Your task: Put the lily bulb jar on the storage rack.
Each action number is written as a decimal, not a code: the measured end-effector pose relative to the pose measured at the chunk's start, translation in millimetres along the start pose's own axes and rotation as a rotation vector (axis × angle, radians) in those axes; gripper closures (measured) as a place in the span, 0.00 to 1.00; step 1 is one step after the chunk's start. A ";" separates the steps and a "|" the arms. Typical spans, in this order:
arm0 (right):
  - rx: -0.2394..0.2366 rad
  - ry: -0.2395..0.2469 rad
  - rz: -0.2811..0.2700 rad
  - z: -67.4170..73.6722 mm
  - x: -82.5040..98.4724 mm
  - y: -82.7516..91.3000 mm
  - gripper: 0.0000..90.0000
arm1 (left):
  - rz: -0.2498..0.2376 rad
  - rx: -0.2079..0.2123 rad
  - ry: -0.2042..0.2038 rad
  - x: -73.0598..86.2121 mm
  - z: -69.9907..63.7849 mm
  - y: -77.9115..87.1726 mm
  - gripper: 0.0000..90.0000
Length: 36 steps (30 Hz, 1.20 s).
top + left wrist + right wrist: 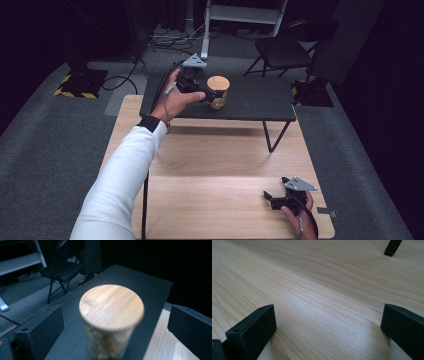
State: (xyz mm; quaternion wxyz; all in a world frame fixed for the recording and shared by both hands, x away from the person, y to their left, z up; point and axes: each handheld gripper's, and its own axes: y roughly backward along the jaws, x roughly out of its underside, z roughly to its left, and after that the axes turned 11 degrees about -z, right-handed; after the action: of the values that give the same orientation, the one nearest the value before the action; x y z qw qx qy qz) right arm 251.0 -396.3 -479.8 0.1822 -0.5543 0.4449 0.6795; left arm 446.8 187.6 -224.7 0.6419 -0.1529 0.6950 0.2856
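The jar (111, 322), wooden lid on, stands on the black shelf (260, 100) above the counter (210, 165). The left claw (202, 90) brackets it, released; grasp pending. The right claw (275, 200) rests idle, released, on the counter.

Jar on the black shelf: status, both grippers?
Left gripper open, jaws either side of the jar, no grip yet. Right gripper open, idle on the wooden table. Jar upright, lid on. Nothing in the way.
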 end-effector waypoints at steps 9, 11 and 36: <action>0.000 0.000 0.000 0.0 0.0 0.0 0.00 | -0.051 -0.036 -0.058 20.6 -26.2 49.2 0.00; 0.000 0.000 0.000 0.1 0.0 0.0 0.00 | -0.061 -0.047 -0.059 29.0 -33.1 58.7 0.01; 0.003 -0.001 0.000 0.8 0.0 0.3 0.00 | -0.033 -0.106 -0.050 169.8 -81.4 99.6 0.00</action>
State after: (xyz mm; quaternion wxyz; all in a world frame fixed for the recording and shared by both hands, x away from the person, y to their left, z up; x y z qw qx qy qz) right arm 250.3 -395.8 -479.7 0.1832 -0.5535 0.4459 0.6791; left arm 301.7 244.2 -370.0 0.6546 -0.1910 0.6602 0.3150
